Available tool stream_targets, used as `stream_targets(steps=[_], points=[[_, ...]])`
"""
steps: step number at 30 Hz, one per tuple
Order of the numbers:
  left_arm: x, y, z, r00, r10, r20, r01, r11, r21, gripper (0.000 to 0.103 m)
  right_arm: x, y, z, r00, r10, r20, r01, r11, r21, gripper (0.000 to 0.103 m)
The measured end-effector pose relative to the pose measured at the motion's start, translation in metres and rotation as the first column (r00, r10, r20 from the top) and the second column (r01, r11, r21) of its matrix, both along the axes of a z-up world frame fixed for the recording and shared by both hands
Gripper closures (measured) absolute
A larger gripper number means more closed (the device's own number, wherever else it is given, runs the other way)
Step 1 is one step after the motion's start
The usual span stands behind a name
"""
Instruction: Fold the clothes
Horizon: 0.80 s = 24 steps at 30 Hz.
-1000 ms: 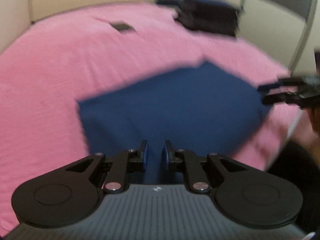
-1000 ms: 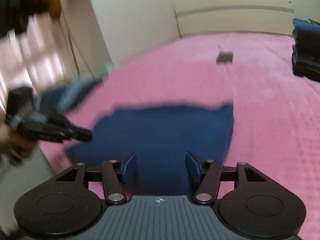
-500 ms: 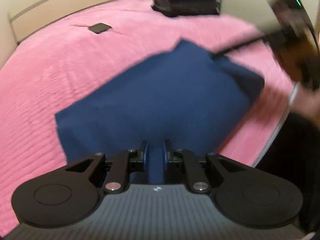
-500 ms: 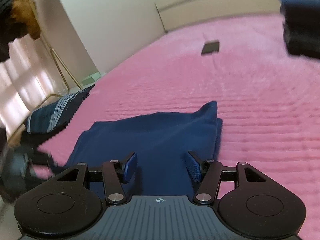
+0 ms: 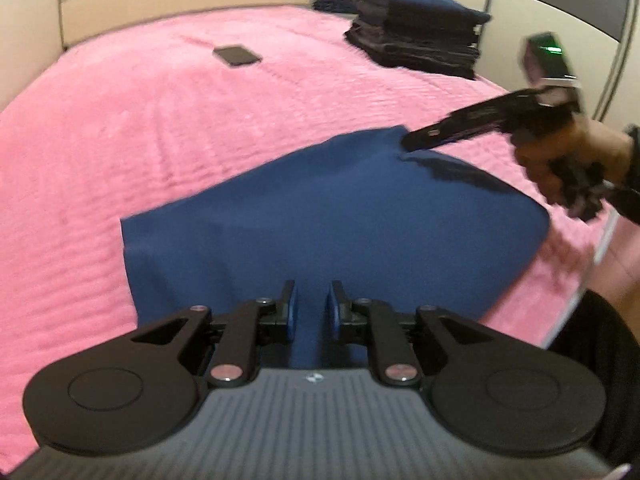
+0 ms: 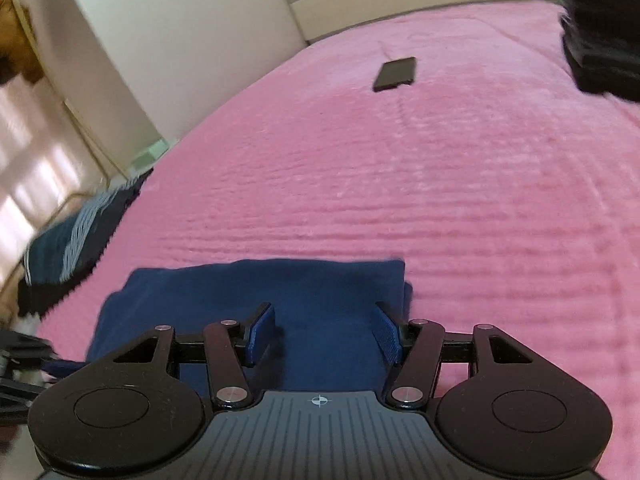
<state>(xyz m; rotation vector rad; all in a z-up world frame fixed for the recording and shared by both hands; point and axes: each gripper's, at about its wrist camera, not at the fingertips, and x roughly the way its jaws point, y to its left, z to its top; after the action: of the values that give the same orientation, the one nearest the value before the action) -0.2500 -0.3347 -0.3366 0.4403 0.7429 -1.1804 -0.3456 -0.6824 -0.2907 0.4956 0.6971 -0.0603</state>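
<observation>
We judge folding well advanced: navy garment [image 5: 340, 224] lies folded flat on pink bedspread [image 5: 160, 128] just ahead of left gripper [image 5: 311, 312], jaws narrowly parted, empty, and under right gripper [image 6: 322, 334], jaws spread; stacking on pile [image 5: 420, 40] remains.

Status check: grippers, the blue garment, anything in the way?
Left hand-held gripper narrowly open, right wide open, both empty. Blue garment folded flat on pink bed. Phone and clothes stack well clear.

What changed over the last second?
The right tool swung in from beside the blue garment to its far corner, fingers open. The left tool opened slightly, garment between its fingers. The garment stayed flat on the pink bedspread; phone and folded stack unmoved.
</observation>
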Motion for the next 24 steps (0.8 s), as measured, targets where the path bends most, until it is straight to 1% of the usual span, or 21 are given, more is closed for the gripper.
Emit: stream_targets(steps=[3, 6, 8, 9, 10, 12, 14, 17, 18, 20, 22, 24], points=[[0.002, 0.004, -0.002, 1.0, 0.028, -0.004, -0.028, 1.0, -0.008, 0.089, -0.021, 0.012, 0.015, 0.999, -0.039, 0.034, 0.04, 0.999, -0.025, 0.045], [0.004, 0.008, -0.004, 0.998, 0.055, -0.008, -0.056, 0.998, -0.016, 0.089, -0.055, 0.032, 0.031, 0.992, -0.073, 0.107, 0.074, 0.997, -0.002, 0.045], [0.003, 0.016, -0.003, 0.997, 0.077, -0.006, -0.077, 0.997, -0.03, 0.089, -0.078, 0.054, 0.036, 0.988, -0.056, 0.142, 0.056, 0.998, 0.002, 0.045], [0.003, 0.022, -0.004, 0.996, 0.09, -0.008, -0.09, 0.995, -0.035, 0.089, -0.087, 0.066, 0.034, 0.989, -0.036, 0.146, 0.036, 0.999, -0.001, 0.045], [0.004, 0.027, -0.007, 0.994, 0.107, -0.019, -0.107, 0.994, -0.036, 0.088, -0.095, 0.078, 0.03, 0.99, -0.017, 0.14, 0.018, 1.0, -0.008, 0.045], [0.009, 0.038, -0.019, 0.988, 0.146, -0.051, -0.148, 0.988, -0.038, 0.087, -0.103, 0.092, 0.013, 0.996, -0.005, 0.086, 0.007, 1.0, -0.028, 0.045], [0.016, 0.05, -0.024, 0.977, 0.183, -0.105, -0.19, 0.98, -0.056, 0.085, -0.114, 0.095, 0.005, 0.995, -0.022, 0.095, 0.024, 0.999, -0.021, 0.045], [0.017, 0.061, -0.019, 0.971, 0.224, -0.084, -0.227, 0.973, -0.034, 0.085, -0.124, 0.097, 0.011, 0.996, -0.044, 0.083, 0.047, 0.998, -0.033, 0.045], [0.016, 0.065, -0.019, 0.972, 0.227, -0.062, -0.229, 0.973, -0.023, 0.085, -0.126, 0.099, 0.014, 0.996, -0.045, 0.076, 0.049, 0.998, -0.048, 0.045], [0.016, 0.072, -0.016, 0.97, 0.236, -0.056, -0.237, 0.971, -0.018, 0.086, -0.128, 0.107, 0.018, 0.997, -0.043, 0.057, 0.048, 0.994, -0.102, 0.045], [0.008, 0.075, -0.008, 0.972, 0.233, -0.027, -0.233, 0.972, -0.033, 0.088, -0.13, 0.119, 0.027, 0.998, -0.034, 0.061, 0.044, 0.985, -0.168, 0.045], [-0.001, 0.075, 0.0, 0.977, 0.214, -0.008, -0.214, 0.975, -0.067, 0.088, -0.131, 0.134, 0.036, 0.996, -0.002, 0.089, 0.02, 0.977, -0.211, 0.045]])
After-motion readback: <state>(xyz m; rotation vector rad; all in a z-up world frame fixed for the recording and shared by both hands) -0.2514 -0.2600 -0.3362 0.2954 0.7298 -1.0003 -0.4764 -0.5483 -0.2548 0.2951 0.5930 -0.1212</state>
